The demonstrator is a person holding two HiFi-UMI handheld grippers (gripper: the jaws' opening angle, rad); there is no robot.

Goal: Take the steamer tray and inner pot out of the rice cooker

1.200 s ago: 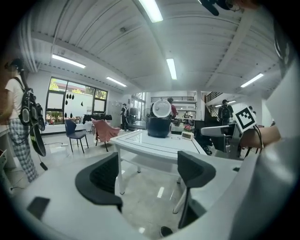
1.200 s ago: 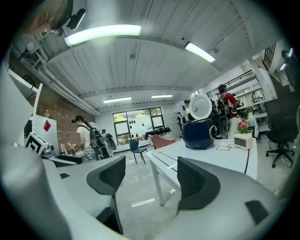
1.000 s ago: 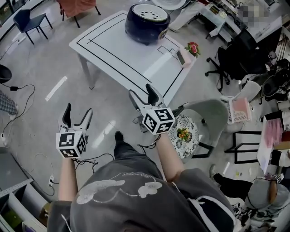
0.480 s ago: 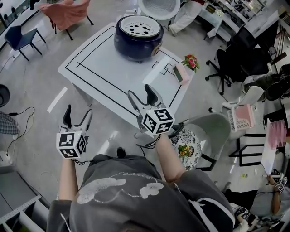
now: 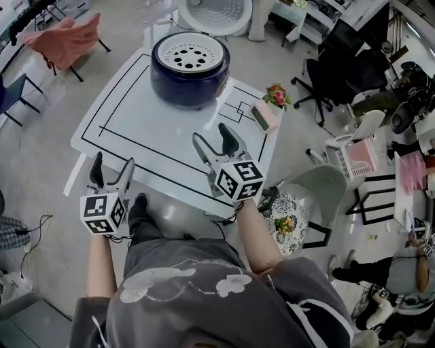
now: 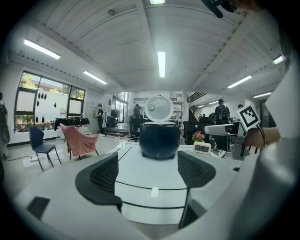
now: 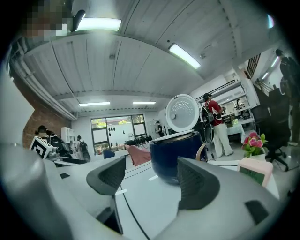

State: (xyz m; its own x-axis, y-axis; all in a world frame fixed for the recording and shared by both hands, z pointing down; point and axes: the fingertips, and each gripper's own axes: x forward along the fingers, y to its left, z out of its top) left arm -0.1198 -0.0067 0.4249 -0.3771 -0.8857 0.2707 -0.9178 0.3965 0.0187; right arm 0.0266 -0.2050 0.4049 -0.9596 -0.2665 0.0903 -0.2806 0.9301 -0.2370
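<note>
Facing the rice cooker [image 5: 189, 75], lid [image 5: 216, 12] raised to expose the steamer tray [image 5: 189, 53]
Left gripper [image 5: 112, 167] and right gripper [image 5: 211, 136] hang spread and empty

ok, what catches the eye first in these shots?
The dark blue rice cooker stands at the far side of the white table, with its lid swung up and the perforated white steamer tray showing in its mouth. Nearer, the left tool and right tool hang by the table's near edge, both open and empty, aimed at the cooker.
</note>
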